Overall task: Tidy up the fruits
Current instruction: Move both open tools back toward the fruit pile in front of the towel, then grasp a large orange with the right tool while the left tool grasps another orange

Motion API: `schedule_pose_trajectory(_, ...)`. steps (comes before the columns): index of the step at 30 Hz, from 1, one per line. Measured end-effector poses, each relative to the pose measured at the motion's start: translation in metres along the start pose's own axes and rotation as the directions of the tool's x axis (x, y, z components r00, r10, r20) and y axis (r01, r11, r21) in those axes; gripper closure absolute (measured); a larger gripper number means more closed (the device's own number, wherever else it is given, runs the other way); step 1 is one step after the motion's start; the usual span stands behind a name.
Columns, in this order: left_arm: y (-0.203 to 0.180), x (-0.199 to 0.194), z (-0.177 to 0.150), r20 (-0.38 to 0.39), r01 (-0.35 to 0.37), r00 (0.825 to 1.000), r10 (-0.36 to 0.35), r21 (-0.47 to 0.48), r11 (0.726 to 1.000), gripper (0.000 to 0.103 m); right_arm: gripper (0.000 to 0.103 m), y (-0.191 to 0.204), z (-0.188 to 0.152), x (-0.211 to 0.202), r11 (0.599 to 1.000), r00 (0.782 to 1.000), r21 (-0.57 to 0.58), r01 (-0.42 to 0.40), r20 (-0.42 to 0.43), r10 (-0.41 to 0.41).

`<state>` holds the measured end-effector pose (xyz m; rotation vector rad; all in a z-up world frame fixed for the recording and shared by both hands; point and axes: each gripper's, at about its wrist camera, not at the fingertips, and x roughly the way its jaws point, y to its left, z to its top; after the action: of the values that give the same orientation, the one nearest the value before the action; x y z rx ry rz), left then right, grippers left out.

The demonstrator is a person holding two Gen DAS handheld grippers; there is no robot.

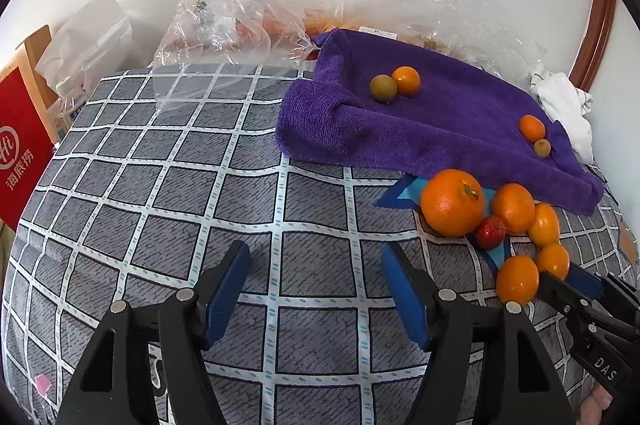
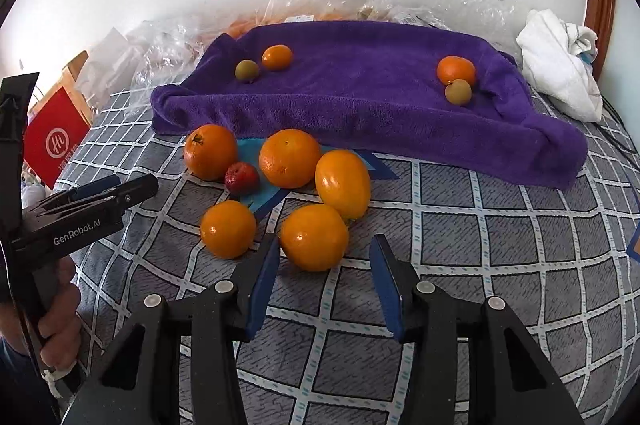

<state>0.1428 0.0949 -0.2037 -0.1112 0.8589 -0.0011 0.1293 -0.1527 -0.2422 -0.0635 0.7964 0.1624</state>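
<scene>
Right gripper [image 2: 324,279]: mine, jaws apart, nothing clamped; nearest orange [image 2: 314,237] sits just ahead of the tips, not touched as far as I can see.
Left gripper [image 1: 316,279]: mine, jaws apart, nothing between them, only checked cloth [image 1: 160,185] under it.
Surface: grey checked cloth; can't tell if it covers a desk or a bed.
Loose pile: five more fruits near the towel edge, namely big orange [image 2: 211,151], strawberry [image 2: 241,178], round orange [image 2: 290,158], oval orange [image 2: 343,183], small orange [image 2: 228,229]; partly on blue paper [image 2: 262,199].
Towel [image 2: 360,85]: purple, behind the pile.
Towel left: green fruit [image 2: 247,70] touching orange one [image 2: 277,57].
Towel right: green fruit [image 2: 458,91] touching orange one [image 2: 456,70].
Behind: clear bags [image 1: 232,21], white rag [image 2: 560,65], red bag [image 1: 22,149].
Hand [image 2: 56,321]: mine, on the left gripper handle.
</scene>
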Motion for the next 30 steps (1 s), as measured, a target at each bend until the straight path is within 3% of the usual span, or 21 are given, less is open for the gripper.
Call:
schedule_pose_trajectory(2, 0.0, 0.0, 0.0, 0.0, 0.005, 1.0, -0.005, -0.001, 1.0, 0.036, 0.068, 0.002, 0.001, 0.001, 1.0, 1.0, -0.003, 0.023, 0.011, -0.023)
schedule_pose_trajectory(19, -0.001, 0.001, 0.0, -0.001, 0.014, 1.0, -0.014, -0.001, 1.0, 0.032, 0.068, -0.003, 0.0, -0.002, 0.999, 1.0, 0.026, 0.021, 0.022, -0.021)
schedule_pose_trajectory(27, 0.005, -0.009, -0.002, 0.022, 0.099, 0.995, -0.098, -0.031, 0.995, 0.033, 0.068, -0.026, -0.012, -0.021, 0.996, 0.995, 0.031, 0.079, 0.051, -0.081)
schedule_pose_trajectory(30, -0.007, -0.014, 0.003, 0.013, 0.096, 0.995, -0.096, 0.001, 0.995, 0.033, 0.068, -0.042, -0.018, -0.028, 0.993, 0.993, 0.023, 0.112, 0.042, -0.113)
